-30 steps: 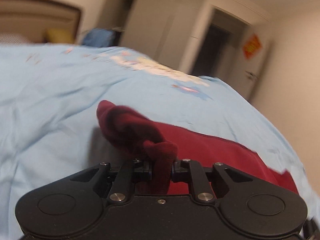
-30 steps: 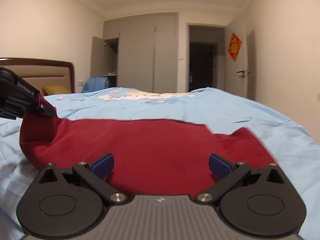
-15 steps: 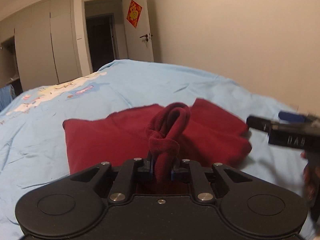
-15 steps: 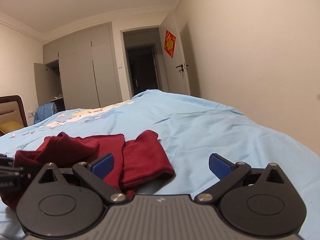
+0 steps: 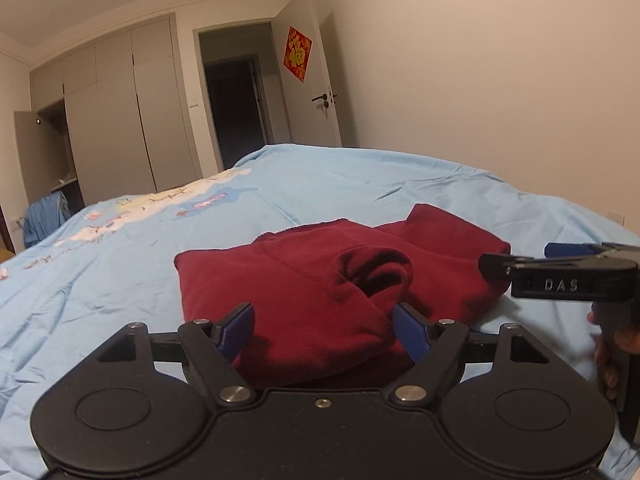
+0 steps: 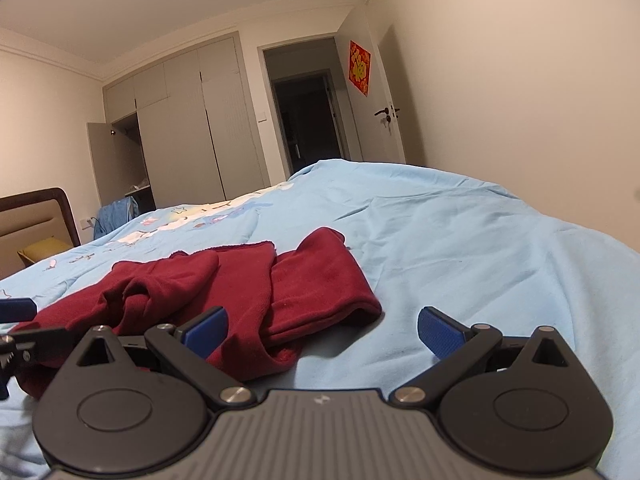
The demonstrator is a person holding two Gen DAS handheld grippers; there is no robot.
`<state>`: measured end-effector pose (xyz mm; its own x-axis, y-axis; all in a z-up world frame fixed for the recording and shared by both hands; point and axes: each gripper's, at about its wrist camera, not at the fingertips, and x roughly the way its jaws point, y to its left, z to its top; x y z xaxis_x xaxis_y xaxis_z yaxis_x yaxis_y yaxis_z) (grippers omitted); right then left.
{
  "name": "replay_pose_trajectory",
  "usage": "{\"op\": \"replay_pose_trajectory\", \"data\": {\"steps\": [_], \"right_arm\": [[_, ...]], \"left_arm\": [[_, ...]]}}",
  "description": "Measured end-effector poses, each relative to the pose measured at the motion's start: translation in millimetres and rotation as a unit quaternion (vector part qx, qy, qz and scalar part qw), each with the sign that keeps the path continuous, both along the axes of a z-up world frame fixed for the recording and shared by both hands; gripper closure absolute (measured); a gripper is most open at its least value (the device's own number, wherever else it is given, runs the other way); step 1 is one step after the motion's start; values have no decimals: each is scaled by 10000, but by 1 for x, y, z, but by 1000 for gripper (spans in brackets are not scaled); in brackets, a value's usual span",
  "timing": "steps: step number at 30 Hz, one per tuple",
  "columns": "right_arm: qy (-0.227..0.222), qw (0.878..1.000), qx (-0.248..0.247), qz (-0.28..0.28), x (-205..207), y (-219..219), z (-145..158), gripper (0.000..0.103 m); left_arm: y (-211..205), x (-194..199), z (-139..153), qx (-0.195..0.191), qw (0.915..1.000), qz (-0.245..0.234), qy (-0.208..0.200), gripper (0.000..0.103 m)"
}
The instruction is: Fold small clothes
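A dark red garment [image 5: 304,280] lies folded over on itself on the light blue bedspread [image 5: 360,184]. My left gripper [image 5: 326,330] is open, and the near fold of the garment sits loosely between its blue pads [image 5: 238,326]. In the right wrist view the same garment [image 6: 240,280] lies left of centre. My right gripper [image 6: 322,334] is open over the bedspread [image 6: 460,240], its left pad [image 6: 204,328] at the garment's near edge. The right gripper also shows at the right edge of the left wrist view, held by a hand [image 5: 608,344].
A grey wardrobe [image 6: 180,132] with one door open and a dark doorway [image 6: 308,120] stand beyond the bed. A white door [image 5: 316,96] carries a red decoration. The headboard [image 6: 36,220] is at far left. A plain wall [image 6: 520,80] runs along the right.
My left gripper has opened and let go of the bunched red fabric, which now rests on the garment. The right gripper has stayed open, shifting slightly beside the garment.
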<state>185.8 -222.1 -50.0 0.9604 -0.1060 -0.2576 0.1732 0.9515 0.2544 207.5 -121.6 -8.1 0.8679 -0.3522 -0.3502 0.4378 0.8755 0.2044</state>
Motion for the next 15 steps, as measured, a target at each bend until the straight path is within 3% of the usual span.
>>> {"op": "replay_pose_trajectory", "data": {"steps": [9,15], "right_arm": [[-156,9988,372,281,-1,6,15,0],[-128,9975,297,632,3,20,20,0]], "left_arm": [[-12,-15,-17,932,9947,-80,-423,23],[-9,-15,-18,950,9945,-34,-447,23]]}}
